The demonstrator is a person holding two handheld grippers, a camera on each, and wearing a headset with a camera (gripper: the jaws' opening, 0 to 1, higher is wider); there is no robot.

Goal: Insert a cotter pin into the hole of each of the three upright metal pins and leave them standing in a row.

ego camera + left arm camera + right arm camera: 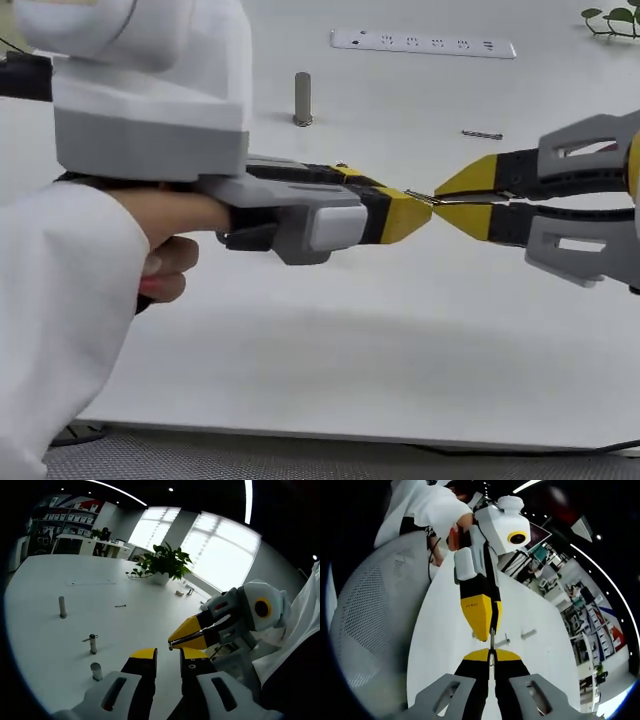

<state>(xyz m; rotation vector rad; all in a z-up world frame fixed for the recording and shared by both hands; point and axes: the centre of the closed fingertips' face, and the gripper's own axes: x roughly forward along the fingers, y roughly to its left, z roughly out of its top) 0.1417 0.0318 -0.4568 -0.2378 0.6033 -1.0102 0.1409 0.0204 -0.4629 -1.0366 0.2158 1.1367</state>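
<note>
Closest in, mid-frame in the head view, the yellow-tipped left gripper (415, 212) and the yellow-tipped right gripper (452, 200) meet nose to nose above the white tabletop (300, 340). A thin grey metal cotter pin (428, 197) bridges them. In the right gripper view its own jaws are pressed together on that pin, low centre of the frame. The left gripper view shows its jaws spread with a clear gap and the pin's end just above it, so nothing's clamped on that side yet.

Looks to me like a handover or a regrip. My tip: hold the right side's pinch until the left has closed squarely on the shaft. Grab well back from the tip too, so plenty of leg sticks out for the hole. It's skinny and would probably twist or ping away from a sloppy bite.

Further back, lower left of the left gripper view, three short grey upright metal pins (93, 644) stand in a loose line. The middle one appears to have a cotter through it; the other two look bare. Past them a loose spare cotter pin (120, 606) lies flat.

There's loads of bare table around the pins, so either side can come in freely. The table's near edge runs along the bottom of the head view, well clear of the work. At the far end are a white power strip (422, 43) and a green leafy plant (610, 18), upper right.
</note>
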